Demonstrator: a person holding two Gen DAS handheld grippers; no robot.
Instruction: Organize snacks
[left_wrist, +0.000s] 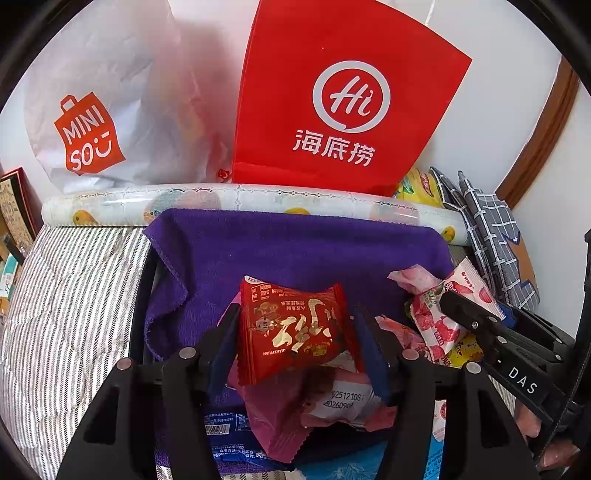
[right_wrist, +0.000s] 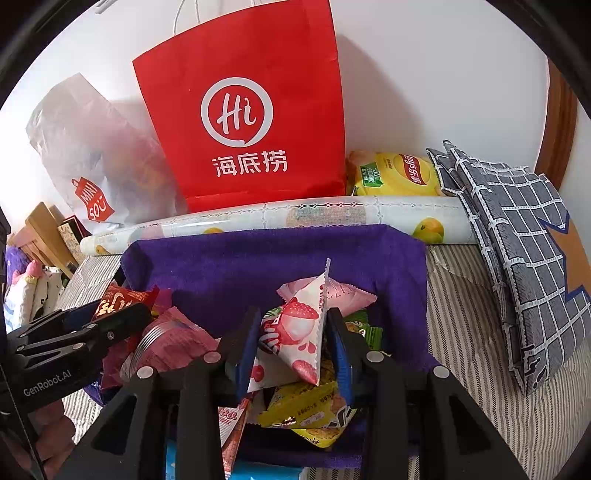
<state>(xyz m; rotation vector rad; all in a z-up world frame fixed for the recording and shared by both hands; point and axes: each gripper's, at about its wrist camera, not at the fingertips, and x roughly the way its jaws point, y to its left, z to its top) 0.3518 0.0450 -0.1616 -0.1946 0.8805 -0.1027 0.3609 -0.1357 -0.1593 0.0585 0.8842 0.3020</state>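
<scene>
A container lined with a purple towel (left_wrist: 295, 251) holds a pile of snack packets. A red packet with gold lettering (left_wrist: 295, 328) lies on pink packets (left_wrist: 280, 417), between the fingers of my left gripper (left_wrist: 295, 314), whose jaws stand open at its two edges. My right gripper (right_wrist: 294, 314) is shut on a white triangular packet printed with red fruit (right_wrist: 295, 332), held upright over yellow and green packets (right_wrist: 306, 406). In the left wrist view the right gripper (left_wrist: 465, 314) comes in from the right with that white packet (left_wrist: 436, 317). The right wrist view shows the left gripper (right_wrist: 122, 314) at the left.
Against the wall stand a red paper bag (left_wrist: 332, 103) and a white plastic bag (left_wrist: 96, 129). A patterned roll (left_wrist: 240, 197) lies behind the container. A yellow chips bag (right_wrist: 399, 173) and grey checked cloth (right_wrist: 517, 240) are at the right. Striped bedding (left_wrist: 66, 295) surrounds everything.
</scene>
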